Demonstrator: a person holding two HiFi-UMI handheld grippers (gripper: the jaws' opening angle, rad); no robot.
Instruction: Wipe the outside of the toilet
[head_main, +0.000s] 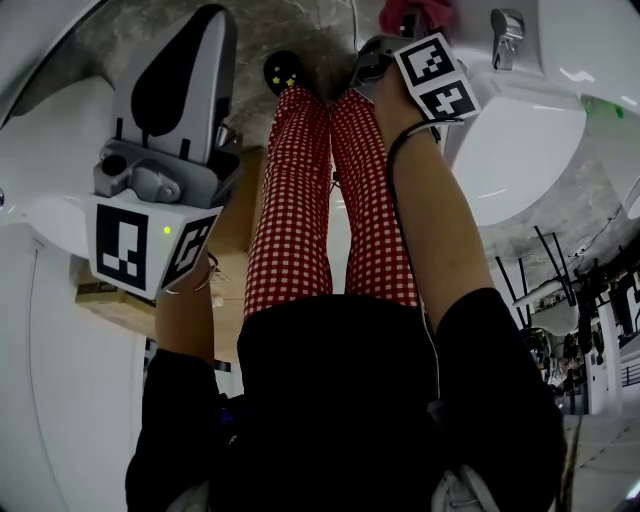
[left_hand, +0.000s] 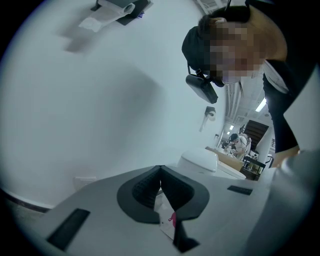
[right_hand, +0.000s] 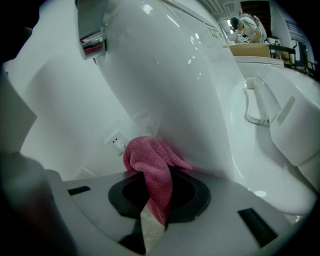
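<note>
The person's black top (head_main: 340, 400) filled the near head view. The glossy, rounded white toilet (right_hand: 190, 90) curved at the right. The grey left gripper (left_hand: 160, 172) had its ribbed pads (left_hand: 145, 189) closed together. Only the right gripper view showed the right gripper (right_hand: 157, 175) pinching a nubby pink cloth (right_hand: 150, 160), apparently touching the toilet's side.

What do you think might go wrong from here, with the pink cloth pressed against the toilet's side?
1. The right gripper pinches only a fold of the pink cloth in its fingers. Most of the cloth bunches against the toilet tank, so drag might pull it loose.
2. The chrome flush lever sits higher on that tank, and an upward stroke could knock it.
</note>
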